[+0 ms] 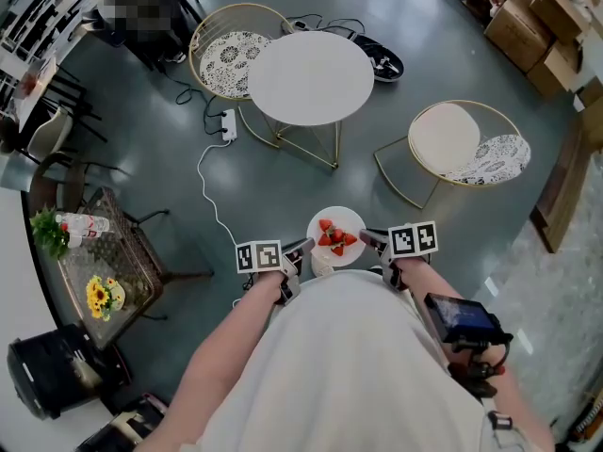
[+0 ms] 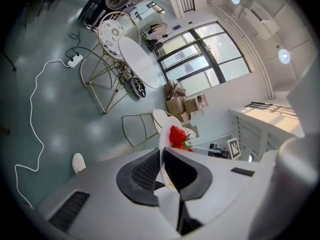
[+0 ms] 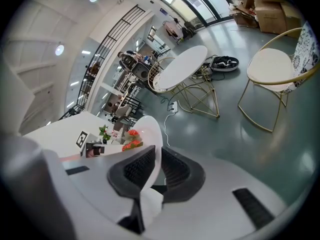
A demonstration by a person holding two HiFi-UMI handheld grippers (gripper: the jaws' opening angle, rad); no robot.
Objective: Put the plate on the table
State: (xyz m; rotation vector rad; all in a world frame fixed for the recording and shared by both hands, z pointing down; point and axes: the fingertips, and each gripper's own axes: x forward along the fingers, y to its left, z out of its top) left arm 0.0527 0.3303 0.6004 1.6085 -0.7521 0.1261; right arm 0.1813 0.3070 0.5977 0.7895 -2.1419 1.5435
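Observation:
A white plate [image 1: 332,224] with strawberries [image 1: 336,237] on it hangs in front of the person's body, held level by both grippers. My left gripper [image 1: 303,250] is shut on the plate's left rim, and my right gripper [image 1: 370,239] is shut on its right rim. In the left gripper view the plate's rim [image 2: 161,145] stands edge-on between the jaws of the left gripper [image 2: 163,170], strawberries [image 2: 177,135] beyond. In the right gripper view the plate [image 3: 150,134] is pinched the same way by the right gripper [image 3: 158,170]. The round white table [image 1: 311,77] stands ahead, its top bare.
Two gold wire chairs flank the table, one at the back left [image 1: 231,49] and one at the right [image 1: 466,144]. A white cable and power strip [image 1: 227,124] lie on the floor. A small side table [image 1: 104,266] with flowers and a bottle stands at the left. Cardboard boxes [image 1: 537,26] are at the far right.

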